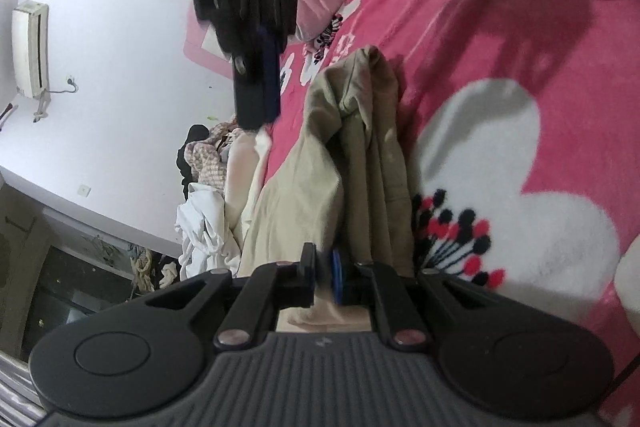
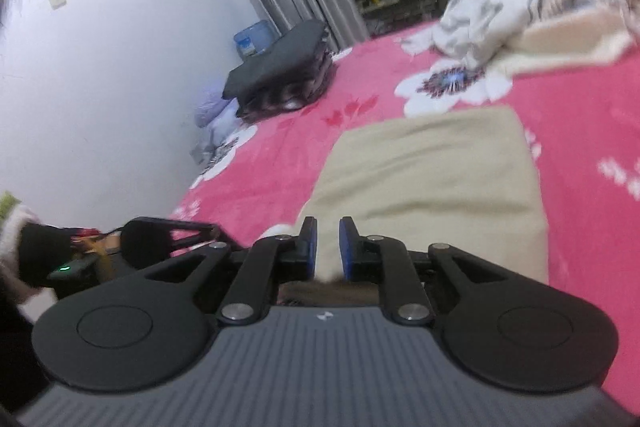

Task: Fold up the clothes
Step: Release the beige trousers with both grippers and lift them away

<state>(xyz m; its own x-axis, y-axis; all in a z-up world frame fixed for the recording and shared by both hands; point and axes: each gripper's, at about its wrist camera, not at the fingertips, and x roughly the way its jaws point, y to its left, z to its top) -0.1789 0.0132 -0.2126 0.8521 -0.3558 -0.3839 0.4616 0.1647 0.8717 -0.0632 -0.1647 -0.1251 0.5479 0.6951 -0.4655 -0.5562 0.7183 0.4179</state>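
While both grippers sit low over the bed, each has beige cloth between its blue pads. Left gripper (image 1: pixel 322 267): jaws drawn close, pinching a raised ridge of the beige garment (image 1: pixel 352 155). Right gripper (image 2: pixel 328 247): jaws narrowly spread with a strip of the same cloth running between them; contact looks likely, but whether the pads are actually biting I cannot tell.

Garment lies on the pink blanket (image 1: pixel 500 39). Right view shows it as a fairly flat, squared panel; left view shows it bunched and lifted into folds past the pinch. The other gripper appears in the upper part of the left view, blurred.

Beyond: pile of white clothes (image 2: pixel 480 15) and a cream item at the bed's far side, dark folded stack (image 2: pixel 280 67) near the wall, curtains behind.

Risks, judged:
- Thin grip on the right side; cloth could slide out if pulled, dropping that edge.
- Left pinch holds bunched layers, so a crease may set crooked.
- Plush blanket may drag the underside and skew the fold.
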